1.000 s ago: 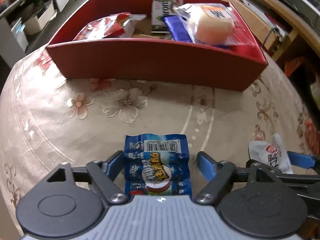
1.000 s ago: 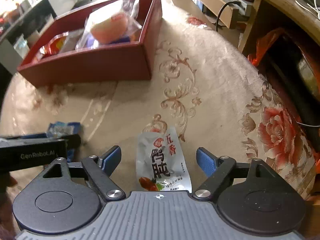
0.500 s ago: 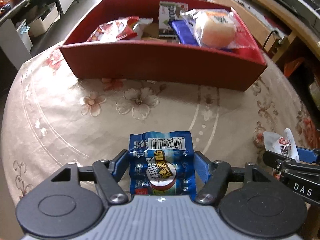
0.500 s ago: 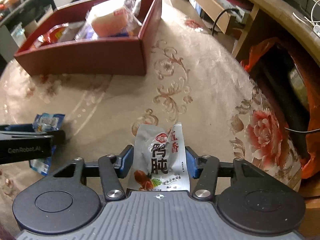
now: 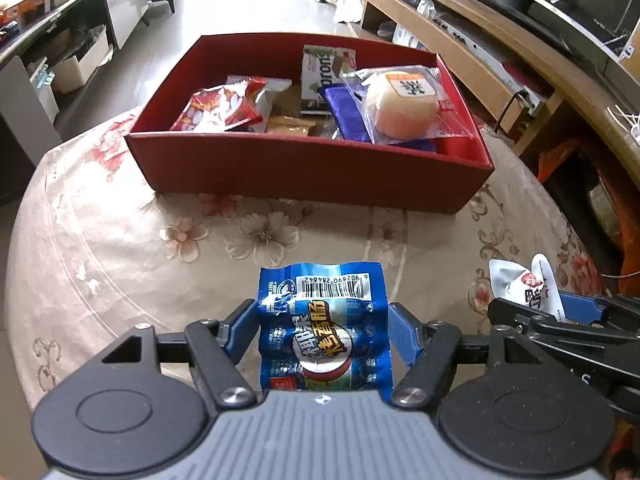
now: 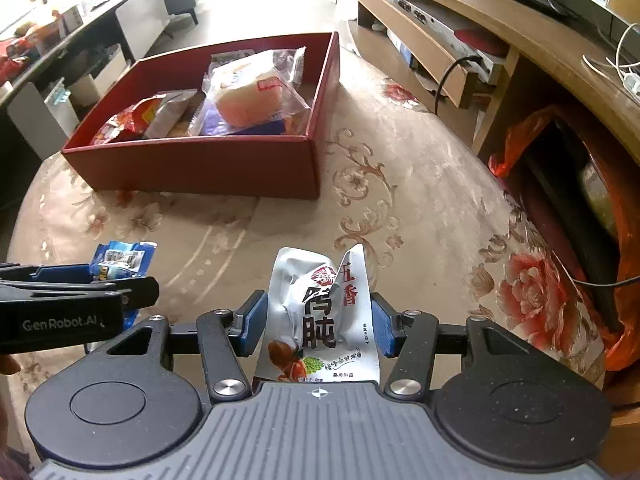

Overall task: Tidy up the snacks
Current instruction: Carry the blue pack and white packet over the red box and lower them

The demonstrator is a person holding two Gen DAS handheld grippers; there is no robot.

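My left gripper (image 5: 322, 330) is shut on a blue sausage packet (image 5: 324, 320) and holds it above the tablecloth. My right gripper (image 6: 318, 322) is shut on a silver snack pouch (image 6: 322, 316) with black characters, also lifted off the table. The red box (image 5: 312, 168) stands ahead on the table and holds several snacks, among them a wrapped pale cake (image 5: 402, 104) and a red-and-white packet (image 5: 224, 108). In the right wrist view the box (image 6: 208, 166) is ahead to the left, and the left gripper (image 6: 76, 300) with the blue packet (image 6: 120, 258) shows at the left edge.
The round table has a beige floral cloth (image 5: 120, 240). A wooden TV cabinet (image 6: 460, 40) runs along the right. An orange plastic bag (image 6: 524, 136) hangs off the table's right side. The right gripper with its pouch (image 5: 524, 284) is at the left wrist view's right edge.
Both grippers closed on their packets, which lay on the table between open jaws a second ago. Both have since lifted the packets and risen, so the box interior shows more.
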